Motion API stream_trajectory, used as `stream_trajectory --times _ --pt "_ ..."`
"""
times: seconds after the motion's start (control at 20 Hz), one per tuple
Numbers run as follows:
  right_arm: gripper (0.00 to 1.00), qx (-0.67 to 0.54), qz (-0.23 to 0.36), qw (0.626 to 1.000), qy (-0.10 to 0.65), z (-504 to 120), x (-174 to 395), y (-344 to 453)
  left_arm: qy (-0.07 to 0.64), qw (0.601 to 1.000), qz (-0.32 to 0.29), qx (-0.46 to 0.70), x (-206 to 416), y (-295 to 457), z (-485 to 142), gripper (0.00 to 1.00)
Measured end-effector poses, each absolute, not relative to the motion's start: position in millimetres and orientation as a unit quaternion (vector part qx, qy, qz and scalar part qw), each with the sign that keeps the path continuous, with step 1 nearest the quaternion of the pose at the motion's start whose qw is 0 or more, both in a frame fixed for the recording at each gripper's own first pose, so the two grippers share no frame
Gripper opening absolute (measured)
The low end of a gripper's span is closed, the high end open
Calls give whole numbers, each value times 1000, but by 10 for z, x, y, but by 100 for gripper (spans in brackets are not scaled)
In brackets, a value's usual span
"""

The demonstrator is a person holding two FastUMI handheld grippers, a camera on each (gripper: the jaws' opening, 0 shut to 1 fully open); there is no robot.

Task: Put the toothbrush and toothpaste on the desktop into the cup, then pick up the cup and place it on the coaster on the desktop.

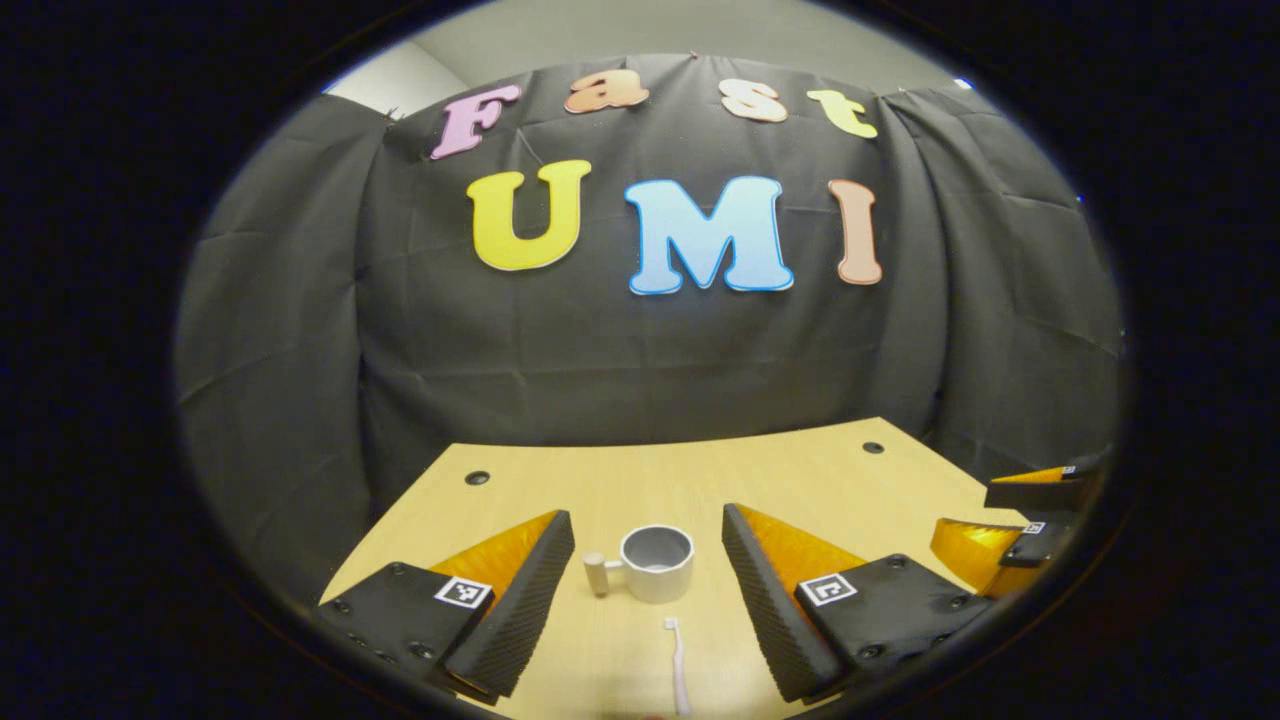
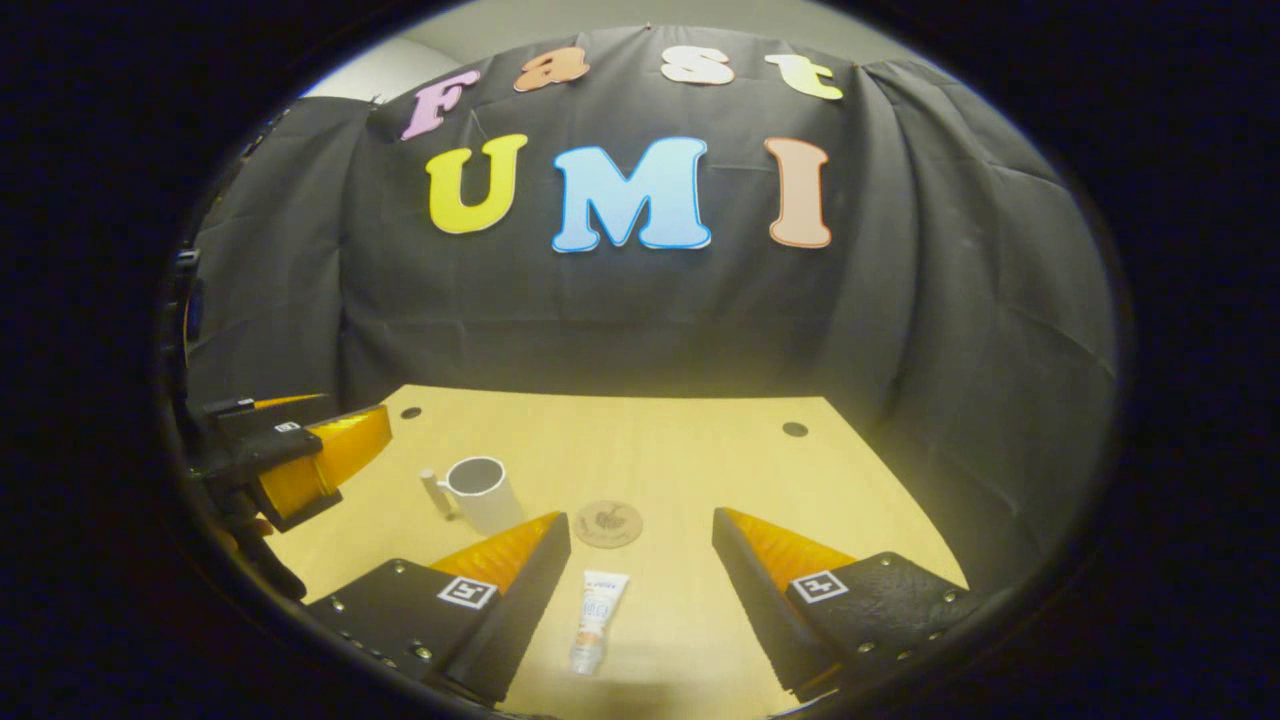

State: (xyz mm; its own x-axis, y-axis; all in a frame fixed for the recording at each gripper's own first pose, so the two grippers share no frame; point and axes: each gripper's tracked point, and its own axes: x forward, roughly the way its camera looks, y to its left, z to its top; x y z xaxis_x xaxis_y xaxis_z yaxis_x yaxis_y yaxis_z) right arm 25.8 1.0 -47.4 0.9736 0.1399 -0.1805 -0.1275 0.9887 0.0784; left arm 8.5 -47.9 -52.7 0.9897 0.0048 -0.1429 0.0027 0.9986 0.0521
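Left gripper: jaws spread wide, cup stood upright on the worktop between and just ahead of them, toothbrush laid nearer in the gap. Right gripper: jaws wide apart, toothpaste laid between them, coaster flat just ahead. Bare worktop is seen beyond, up to the cloth wall.

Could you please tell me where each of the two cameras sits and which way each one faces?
Left gripper view: rides the left gripper, facing the booth wall across the desk; its open fingers flank the cup, toothbrush nearer.
Right gripper view: rides the right gripper; open fingers flank the toothpaste, coaster beyond.
Shared: cup, desk, each other's gripper.
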Motion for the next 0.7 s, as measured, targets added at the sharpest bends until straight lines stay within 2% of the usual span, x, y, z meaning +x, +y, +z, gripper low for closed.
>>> stream_trajectory --times 0.25,0.4,0.45,0.5,0.6,0.65,0.7 --pt "94 28 81 986 141 -819 192 38 119 993 -5 22 115 -554 -930 100" --pt "92 26 91 978 186 -1086 241 109 157 987 -13 8 120 -614 -1241 100" --pt "92 28 94 975 199 -1137 262 126 168 986 -14 9 131 -611 -1343 96" --pt "92 29 96 972 211 -1205 275 144 179 984 -13 10 138 -608 -1437 100" --pt "92 30 99 966 237 -1360 306 177 207 978 -14 11 153 -617 -1667 100" --pt "92 31 100 962 251 -1425 312 191 221 975 -16 7 167 -620 -1789 96" --pt "92 33 102 958 265 -1523 295 202 238 971 -17 3 168 -620 -1901 100"
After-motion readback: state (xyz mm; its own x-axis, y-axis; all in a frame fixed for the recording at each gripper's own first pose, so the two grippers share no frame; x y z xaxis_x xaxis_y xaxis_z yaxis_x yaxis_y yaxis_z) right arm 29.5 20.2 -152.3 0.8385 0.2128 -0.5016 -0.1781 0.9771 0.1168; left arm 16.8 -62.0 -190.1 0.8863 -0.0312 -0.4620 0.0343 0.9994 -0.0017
